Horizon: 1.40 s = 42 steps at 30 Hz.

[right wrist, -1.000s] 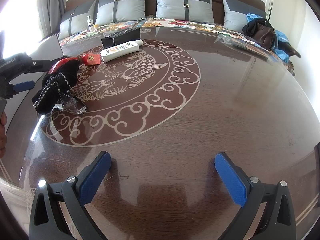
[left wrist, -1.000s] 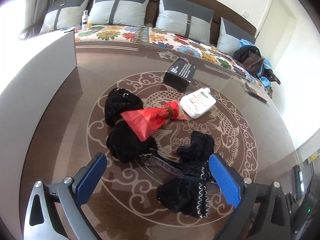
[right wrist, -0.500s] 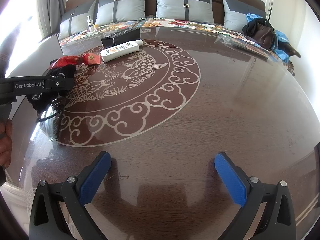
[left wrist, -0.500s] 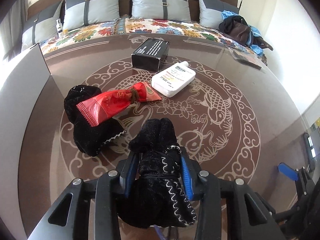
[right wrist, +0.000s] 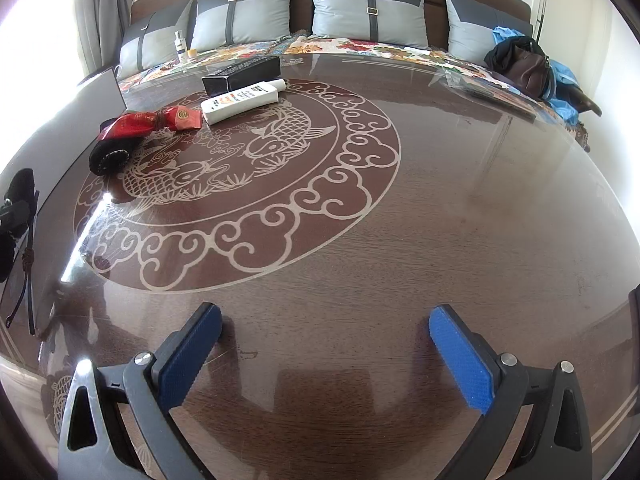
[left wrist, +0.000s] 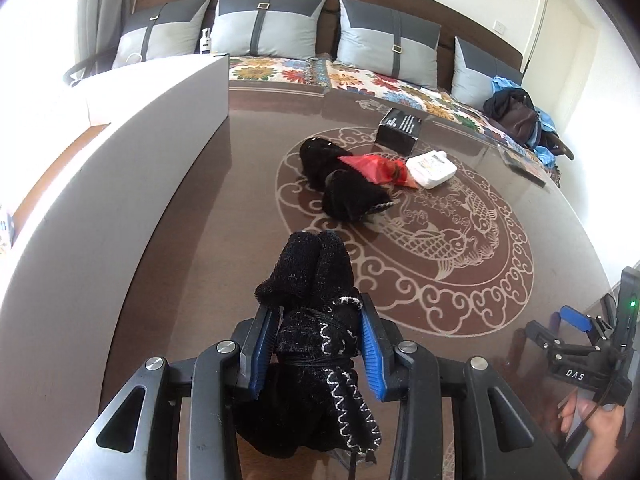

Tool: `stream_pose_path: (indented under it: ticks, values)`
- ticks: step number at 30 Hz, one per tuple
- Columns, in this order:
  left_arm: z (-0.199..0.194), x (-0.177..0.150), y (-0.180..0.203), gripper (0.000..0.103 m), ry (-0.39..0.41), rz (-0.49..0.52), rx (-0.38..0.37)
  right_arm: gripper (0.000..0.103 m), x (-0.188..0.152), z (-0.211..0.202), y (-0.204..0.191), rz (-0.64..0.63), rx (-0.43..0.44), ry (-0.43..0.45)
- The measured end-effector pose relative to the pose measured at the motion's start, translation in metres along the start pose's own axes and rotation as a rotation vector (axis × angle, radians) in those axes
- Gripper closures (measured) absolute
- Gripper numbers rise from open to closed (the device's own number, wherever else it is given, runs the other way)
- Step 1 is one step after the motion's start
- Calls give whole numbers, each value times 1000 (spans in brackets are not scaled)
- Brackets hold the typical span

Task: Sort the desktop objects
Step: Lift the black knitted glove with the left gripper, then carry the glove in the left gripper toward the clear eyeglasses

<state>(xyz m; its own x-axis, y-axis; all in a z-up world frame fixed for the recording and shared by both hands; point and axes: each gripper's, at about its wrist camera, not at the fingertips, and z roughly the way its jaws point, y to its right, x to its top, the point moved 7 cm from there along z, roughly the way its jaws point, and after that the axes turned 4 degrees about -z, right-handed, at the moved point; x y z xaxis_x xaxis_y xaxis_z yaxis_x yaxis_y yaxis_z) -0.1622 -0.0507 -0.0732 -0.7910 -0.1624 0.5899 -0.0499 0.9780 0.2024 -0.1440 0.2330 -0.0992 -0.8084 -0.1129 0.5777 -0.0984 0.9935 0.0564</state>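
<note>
My left gripper [left wrist: 318,344] is shut on a black velvet pouch [left wrist: 312,280] with white zigzag stitching, held above the dark table near the grey box wall [left wrist: 120,208]. The same held pouch [right wrist: 18,188] shows at the left edge of the right wrist view. On the table lie a second black pouch [left wrist: 344,184] [right wrist: 110,154], a red packet [left wrist: 376,168] [right wrist: 148,122], a white bottle [left wrist: 432,166] [right wrist: 242,100] and a black box [left wrist: 400,130] [right wrist: 244,74]. My right gripper [right wrist: 326,348] hangs open over bare table.
The round table [right wrist: 440,200] carries a pale fish and cloud pattern. A sofa with grey cushions [right wrist: 368,8] runs behind it, with a dark bag [right wrist: 520,60] at its right end. A person's hand [left wrist: 588,420] holds the right gripper [left wrist: 576,324] at the lower right.
My left gripper closed on the black stitched pouch, lifted it and carried it left toward the grey box wall. The right gripper stayed still.
</note>
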Motion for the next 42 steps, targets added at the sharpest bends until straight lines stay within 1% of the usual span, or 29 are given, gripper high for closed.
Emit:
stream_pose_path:
  ticks: [3,4,7,10,12,13,14,15,16,22,24,25,28,31,34,35,37,38,40,42]
  values:
    - [8,-10,-11,64,-12,-20,11,0,0,0,0,0,0,0]
    - [8,-13,-11,63,3,-18,5,0,0,0,0,0,0,0]
    - [9,-15,-8,61,12,5,11,0,0,0,0,0,0,0]
    - [14,-17,-9,56,-1,19,37,0,0,0,0,0,0,0]
    - [17,-19,-14,49,-8,6,43,0,0,0,0,0,0,0]
    - [19,-21,-17,47,-10,-3,43,0,0,0,0,0,0,0]
    - [16,-22,-18,43,10,-3,32,0,0,0,0,0,0,0]
    - [17,-24,-19,33,13,-4,37,0,0,0,0,0,0,0]
    - [15,-25,-20,31,23,0,38,0,0,0,0,0,0,0]
    - [14,-26,-21,29,38,3,25,0,0,0,0,0,0,0]
    - [15,-27,-19,24,37,13,23,0,0,-1,0,0,0,0]
    - [16,-27,-18,23,33,23,28,0,0,0,0,0,0,0]
    - [16,-28,-16,23,31,38,49,0,0,0,0,0,0,0]
    - [16,-29,-17,23,32,36,45,0,0,0,0,0,0,0]
    - [13,-29,-19,22,36,22,18,0,0,0,0,0,0,0]
    - [12,-29,-20,22,37,8,-8,0,0,0,0,0,0,0]
    - [5,-30,-23,22,44,-39,-85,0,0,0,0,0,0,0]
    - [0,-31,-27,22,54,-66,-106,0,0,0,0,0,0,0]
    - [-12,-35,-35,22,78,-109,-131,0,0,0,0,0,0,0]
    - [-21,-39,-42,22,92,-129,-126,0,0,-1,0,0,0,0]
